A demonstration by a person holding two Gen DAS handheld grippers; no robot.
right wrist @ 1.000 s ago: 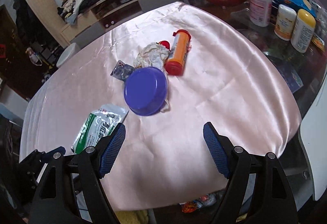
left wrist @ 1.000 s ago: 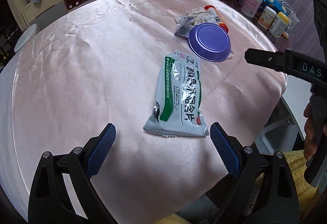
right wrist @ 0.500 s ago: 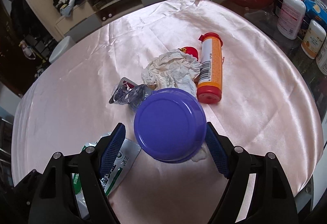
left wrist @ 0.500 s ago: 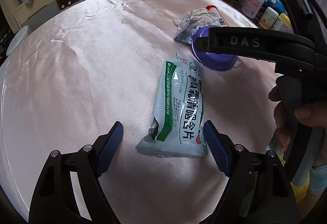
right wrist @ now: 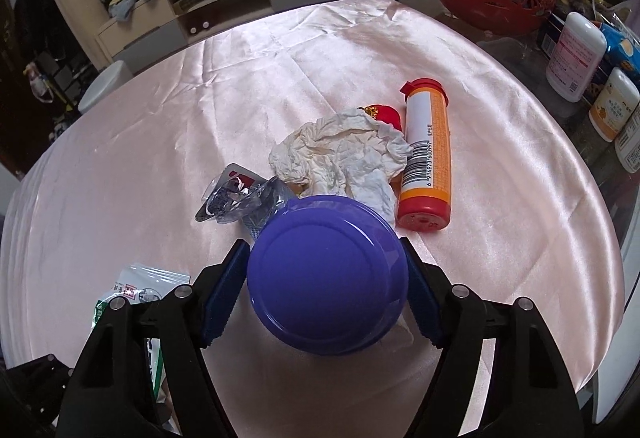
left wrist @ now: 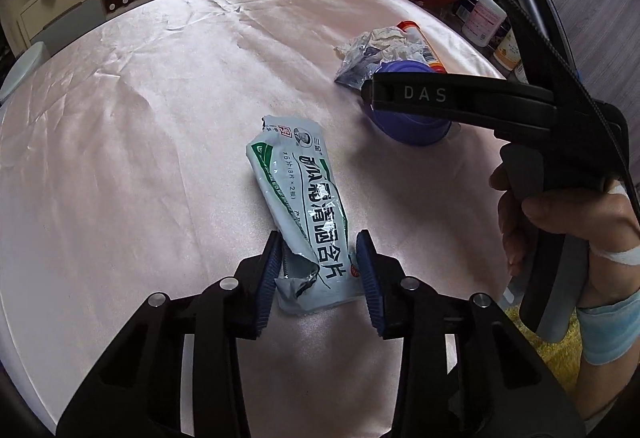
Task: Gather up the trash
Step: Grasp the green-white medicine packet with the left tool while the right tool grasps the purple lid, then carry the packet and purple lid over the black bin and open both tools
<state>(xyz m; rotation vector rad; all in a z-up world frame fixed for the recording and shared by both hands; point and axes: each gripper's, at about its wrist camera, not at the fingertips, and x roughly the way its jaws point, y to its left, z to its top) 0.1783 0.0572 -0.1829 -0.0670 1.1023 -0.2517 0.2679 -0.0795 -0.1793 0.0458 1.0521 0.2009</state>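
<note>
The left tongs (left wrist: 318,270) are closing in and pinching the near end of the green and white packet (left wrist: 304,214) lying on the pink tabletop (left wrist: 140,158). The right tongs (right wrist: 326,278) are squeezing the sides of the upside-down purple bowl (right wrist: 326,278), beside crumpled paper (right wrist: 344,154).

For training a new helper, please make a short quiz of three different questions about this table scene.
1. True or false: the left claw has the green and white packet between its fingers.
2. Which thing sits between the right claw's fingers? A) orange tube B) purple bowl C) crumpled tissue
3. What lies right of the crumpled tissue in the right wrist view?

Key: 1 true; 2 B, the purple bowl; 3 the orange tube.
</note>
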